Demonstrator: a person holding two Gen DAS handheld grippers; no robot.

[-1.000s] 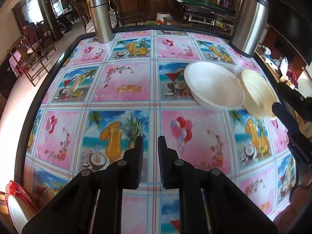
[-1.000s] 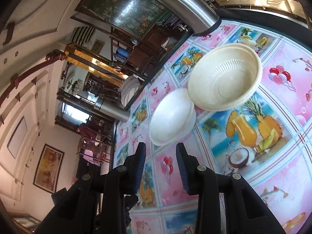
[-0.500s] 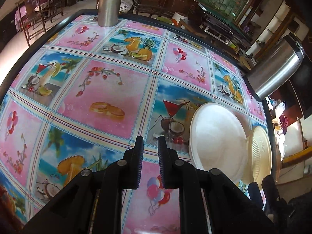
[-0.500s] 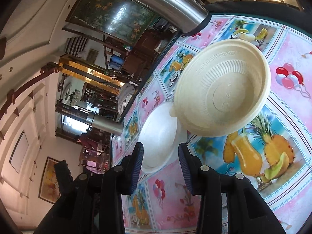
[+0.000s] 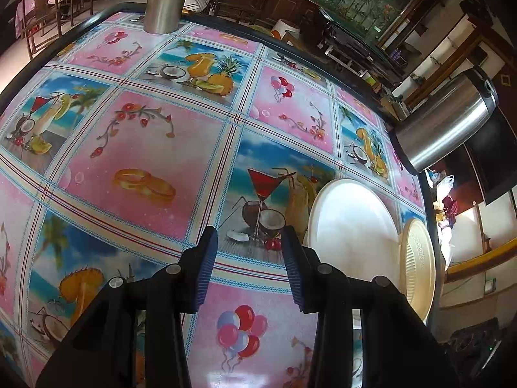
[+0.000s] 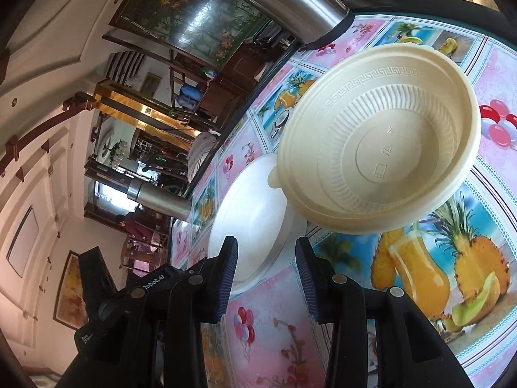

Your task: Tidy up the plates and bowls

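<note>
while the cream bowl overlaps the white plate, both tongs (left, right) gape — empty.

"Robot.AI" partly readable on left gripper body, start cut off; embossed marks on bowl base illegible

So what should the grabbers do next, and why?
Probably ease the right gripper forward onto the near rim of the white plate. Its jaws are open and empty, with that rim showing between them. The cream bowl overlaps the plate's far edge, so go gently. The left gripper is open too, just left of the plate.
</note>
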